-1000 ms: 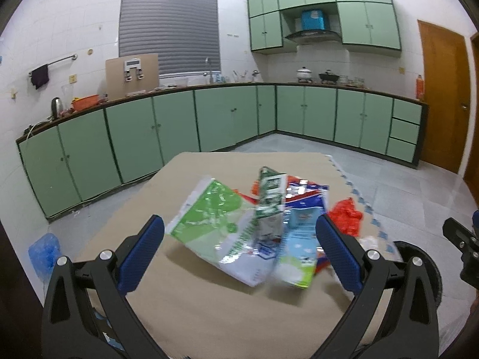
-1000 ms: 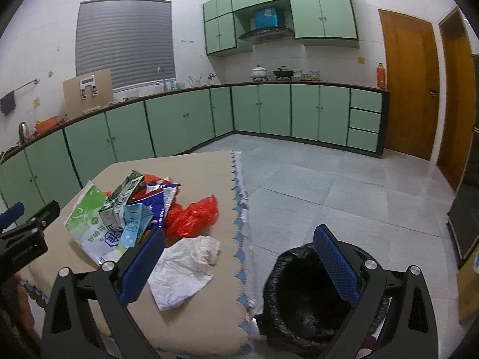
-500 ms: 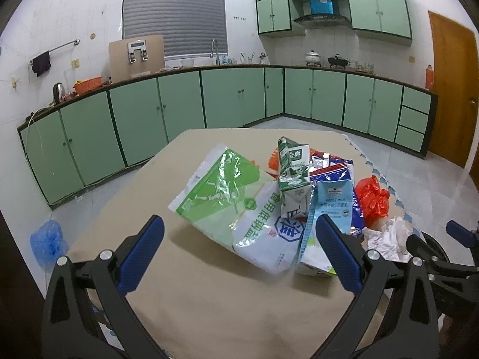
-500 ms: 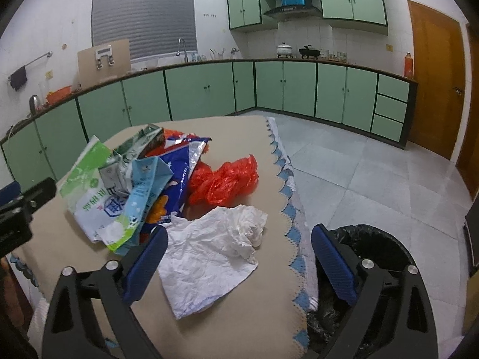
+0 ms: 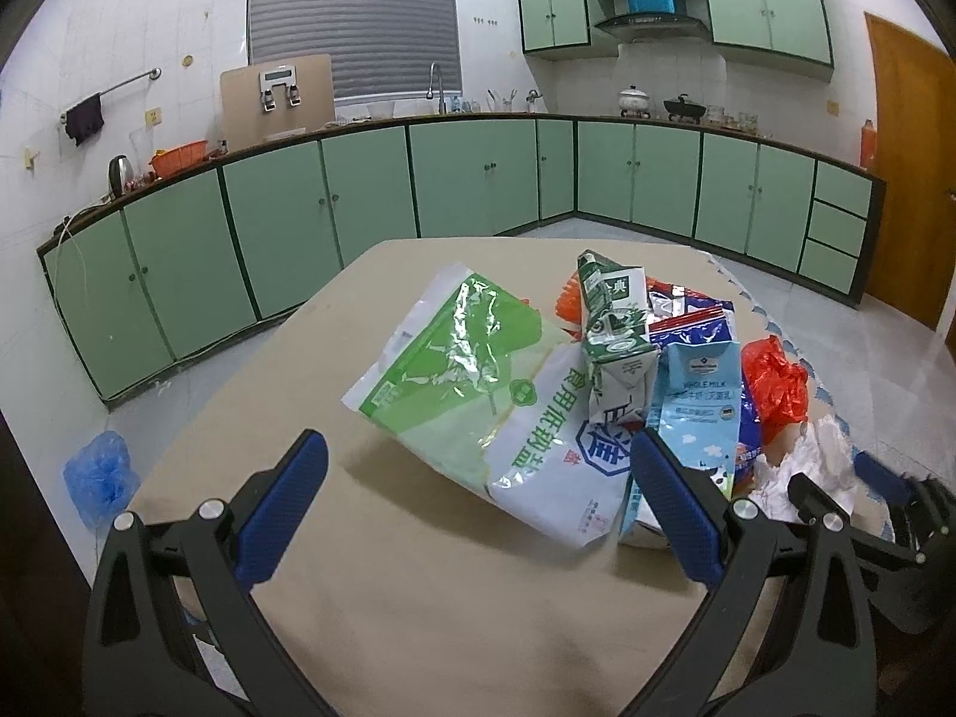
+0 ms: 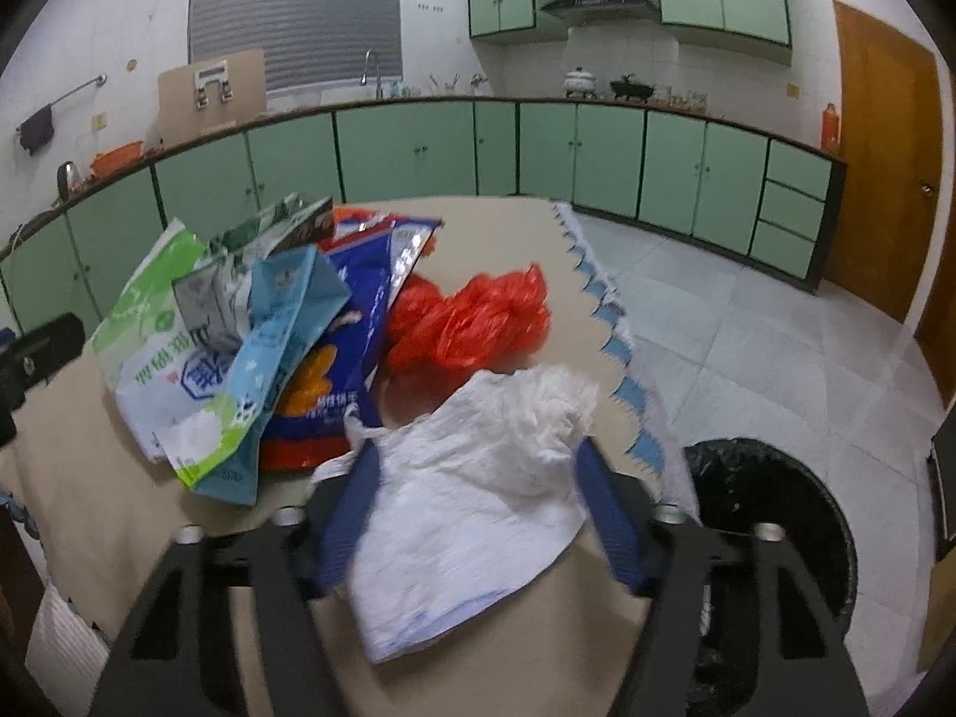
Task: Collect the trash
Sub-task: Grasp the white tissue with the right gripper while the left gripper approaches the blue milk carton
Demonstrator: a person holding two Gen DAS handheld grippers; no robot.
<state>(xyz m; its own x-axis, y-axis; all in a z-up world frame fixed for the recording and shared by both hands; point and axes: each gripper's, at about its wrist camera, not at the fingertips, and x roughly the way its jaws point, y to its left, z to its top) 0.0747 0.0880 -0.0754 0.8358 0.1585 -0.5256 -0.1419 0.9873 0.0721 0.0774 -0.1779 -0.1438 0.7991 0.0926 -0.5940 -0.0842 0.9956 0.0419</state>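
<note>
A heap of trash lies on the beige table [image 5: 418, 597]: a green and white bag [image 5: 478, 394], a green carton [image 5: 615, 322], a light blue milk carton [image 5: 699, 412], a blue snack bag [image 6: 364, 310], a red plastic bag [image 6: 472, 316] and a crumpled white plastic bag [image 6: 478, 508]. My left gripper [image 5: 478, 445] hangs open just in front of the green and white bag, holding nothing. My right gripper [image 6: 478, 451] is closing, with the white bag between its jaws. Its blue pads [image 6: 352, 502] flank the bag's sides.
A bin lined with a black bag [image 6: 771, 514] stands on the tiled floor right of the table, below its scalloped cloth edge [image 6: 621, 346]. Green cabinets [image 5: 478, 179] line the walls. A blue bag [image 5: 98, 478] lies on the floor at the left.
Both grippers have sunk toward the table. The right one swung left from over the bin to the white bag, and its jaws have narrowed around it. The left gripper stays open.
</note>
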